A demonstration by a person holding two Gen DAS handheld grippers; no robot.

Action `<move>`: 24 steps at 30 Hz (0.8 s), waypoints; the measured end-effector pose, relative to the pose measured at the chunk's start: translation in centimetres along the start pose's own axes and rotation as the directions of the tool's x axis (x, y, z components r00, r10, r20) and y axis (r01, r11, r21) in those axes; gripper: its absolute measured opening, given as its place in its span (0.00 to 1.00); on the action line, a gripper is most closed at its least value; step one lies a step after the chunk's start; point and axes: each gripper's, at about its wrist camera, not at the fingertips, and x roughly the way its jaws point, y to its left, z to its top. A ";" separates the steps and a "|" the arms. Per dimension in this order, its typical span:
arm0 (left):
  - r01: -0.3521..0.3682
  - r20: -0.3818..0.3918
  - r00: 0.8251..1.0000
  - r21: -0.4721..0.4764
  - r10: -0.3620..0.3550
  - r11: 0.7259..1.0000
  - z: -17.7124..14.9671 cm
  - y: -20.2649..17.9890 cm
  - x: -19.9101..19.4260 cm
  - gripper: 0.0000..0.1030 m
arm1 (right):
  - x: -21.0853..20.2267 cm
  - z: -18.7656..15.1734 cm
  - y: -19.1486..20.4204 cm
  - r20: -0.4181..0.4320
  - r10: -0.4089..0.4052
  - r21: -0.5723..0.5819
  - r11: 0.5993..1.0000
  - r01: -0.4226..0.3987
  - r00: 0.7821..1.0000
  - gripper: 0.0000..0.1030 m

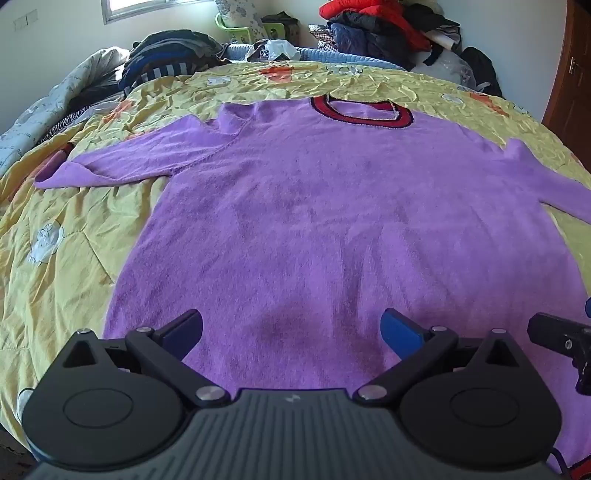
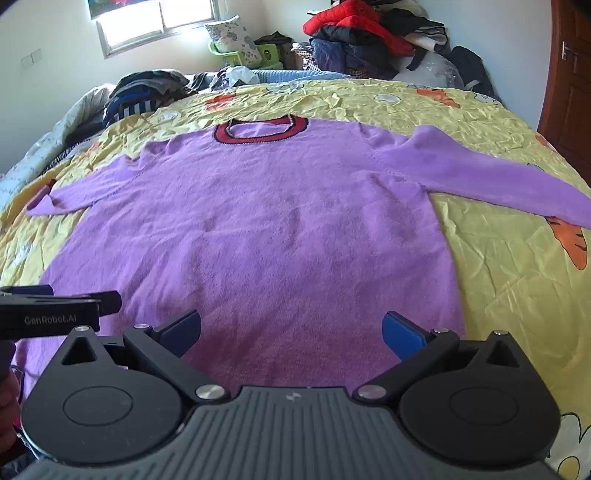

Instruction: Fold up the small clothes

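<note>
A fuzzy purple sweater point(image 1: 314, 221) point(image 2: 258, 229) with a red and dark collar point(image 1: 364, 110) point(image 2: 260, 133) lies flat on the yellow bedspread point(image 1: 74, 236) point(image 2: 509, 280), both sleeves spread outward. My left gripper point(image 1: 291, 332) hovers over the sweater's near hem, open, with nothing between its blue pads. My right gripper point(image 2: 291, 332) hangs over the hem further right, open and empty too. Each gripper shows at the edge of the other's view: the right one point(image 1: 561, 343), the left one point(image 2: 62, 314).
A pile of dark and striped clothes point(image 1: 166, 59) lies at the bed's far left. Red and dark jackets point(image 2: 369, 33) are heaped at the far right. A brown door point(image 2: 569, 74) stands on the right, a window point(image 2: 155, 22) at the back.
</note>
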 end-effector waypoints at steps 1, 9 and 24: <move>-0.002 0.003 1.000 -0.001 0.002 1.000 0.0 0.0 0.0 1.00 | 0.0 0.0 0.0 -0.002 -0.009 -0.009 1.000 0.009 1.000 1.00; -0.004 -0.008 1.000 -0.025 0.004 1.000 0.1 0.6 0.2 1.00 | 0.2 -0.5 0.4 -0.005 -0.012 -0.016 1.000 0.012 1.000 1.00; -0.026 -0.124 0.992 -0.027 0.022 0.999 -0.9 1.1 0.4 1.00 | -0.8 -2.2 1.8 -0.026 -0.047 -0.124 0.991 0.044 0.999 1.00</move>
